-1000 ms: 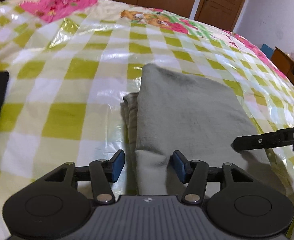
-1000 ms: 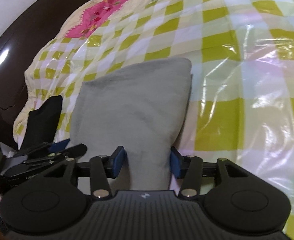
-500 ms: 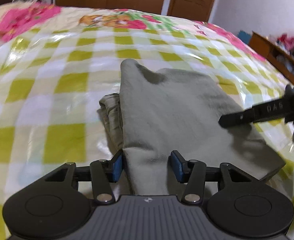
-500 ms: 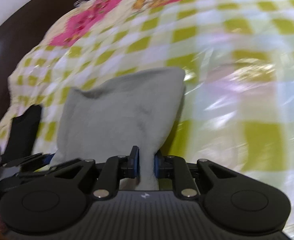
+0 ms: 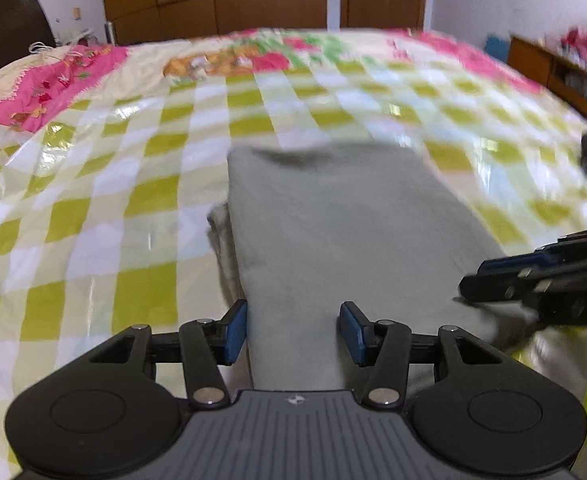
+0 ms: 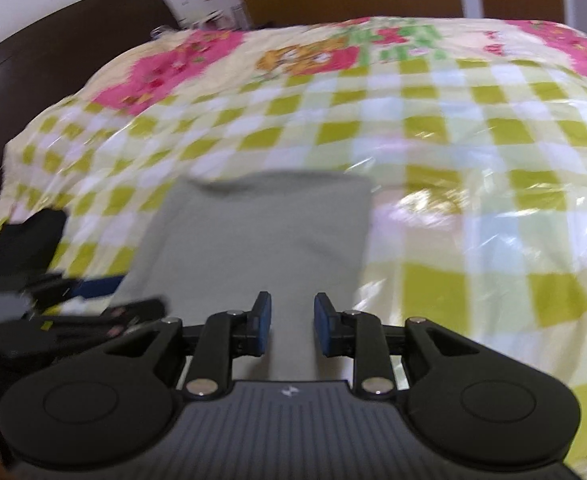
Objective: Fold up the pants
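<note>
Between the blue pads of the left tongs (image 5: pixel 294 333) lies the near end of the grey pants (image 5: pixel 345 236), folded into a thick rectangle on the green-checked bed cover (image 5: pixel 105 208). Those jaws stand apart, the cloth filling the gap, though whether the pads actually press it I cannot tell. Off to their right, the right tongs (image 6: pixel 292 325) reach over the same near edge of the pants (image 6: pixel 261 232). Their jaws have just been opening after a tighter pinch, and a narrow strip of grey cloth sits between them; whether the pads touch it is also unclear. Left of the right tongs, a black item (image 6: pixel 29 240) lies on the cover.
</note>
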